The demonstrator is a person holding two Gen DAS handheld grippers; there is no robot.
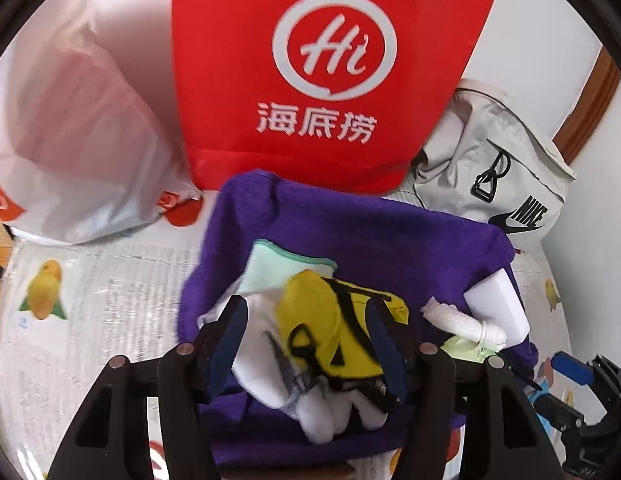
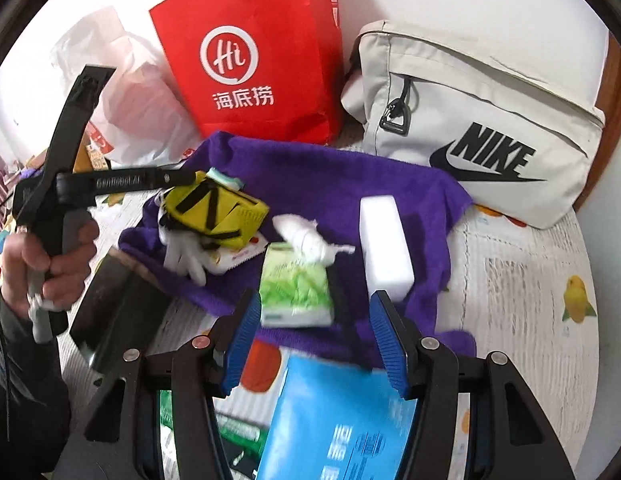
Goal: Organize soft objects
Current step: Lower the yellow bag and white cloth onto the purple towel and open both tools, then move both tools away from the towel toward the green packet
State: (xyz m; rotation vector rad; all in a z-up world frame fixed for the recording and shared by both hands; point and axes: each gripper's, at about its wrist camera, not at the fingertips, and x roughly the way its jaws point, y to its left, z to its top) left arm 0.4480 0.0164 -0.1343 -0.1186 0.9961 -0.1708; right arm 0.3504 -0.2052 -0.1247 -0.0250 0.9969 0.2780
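Note:
My left gripper (image 1: 306, 330) is shut on a yellow pouch with black straps (image 1: 330, 320) and a white glove (image 1: 270, 364), held just above a purple towel (image 1: 370, 232). From the right wrist view the pouch (image 2: 214, 210) hangs at the left gripper's tip over the towel (image 2: 310, 168). On the towel lie a white sponge block (image 2: 384, 240), a white rolled cloth (image 2: 306, 236) and a green tissue pack (image 2: 294, 288). My right gripper (image 2: 314, 320) is open and empty just in front of the tissue pack.
A red "Hi" bag (image 2: 250, 60), a white plastic bag (image 2: 126, 96) and a beige Nike bag (image 2: 478, 120) stand behind the towel by the wall. A blue packet (image 2: 338, 420) lies under my right gripper. The table has a fruit-print cover (image 2: 550, 280).

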